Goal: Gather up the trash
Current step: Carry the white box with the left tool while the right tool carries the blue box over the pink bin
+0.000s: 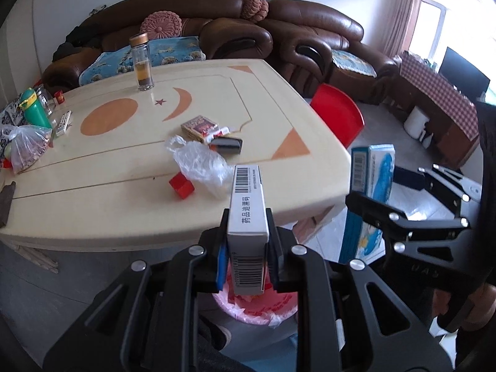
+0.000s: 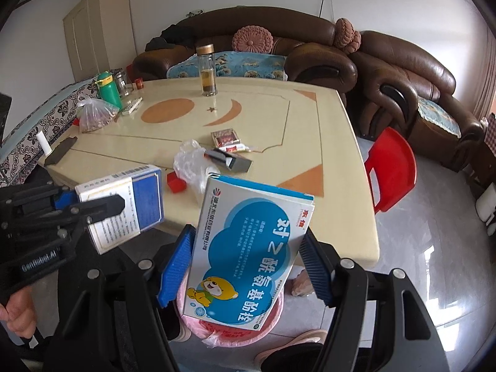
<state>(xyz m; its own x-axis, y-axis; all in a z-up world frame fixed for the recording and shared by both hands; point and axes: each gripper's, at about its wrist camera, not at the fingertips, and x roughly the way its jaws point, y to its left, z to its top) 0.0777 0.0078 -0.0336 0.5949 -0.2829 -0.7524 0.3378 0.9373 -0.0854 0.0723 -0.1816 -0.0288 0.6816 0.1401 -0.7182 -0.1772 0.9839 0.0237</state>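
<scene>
My left gripper [image 1: 248, 257] is shut on a narrow white medicine box [image 1: 247, 214] with barcodes, held end-on beyond the table's near edge. It hangs over a bin lined with a pink bag [image 1: 257, 308]. My right gripper [image 2: 246, 266] is shut on a wide blue-and-white medicine box [image 2: 245, 248] with a cartoon bear, above the same pink-lined bin [image 2: 217, 330]. In the left wrist view the right gripper [image 1: 384, 189] and its blue box [image 1: 373, 179] sit to the right. On the table lie a crumpled clear plastic bag [image 1: 198, 161], a small red box [image 1: 181, 186] and a cigarette pack [image 1: 200, 125].
The cream table [image 1: 93, 192] also carries a glass bottle [image 1: 142, 62], a green bottle [image 1: 34, 108], a bag of food [image 1: 24, 148] and a dark grey box [image 1: 228, 145]. A red stool [image 1: 339, 114] stands at its right corner, with brown sofas behind. A shoe [image 2: 294, 344] is beside the bin.
</scene>
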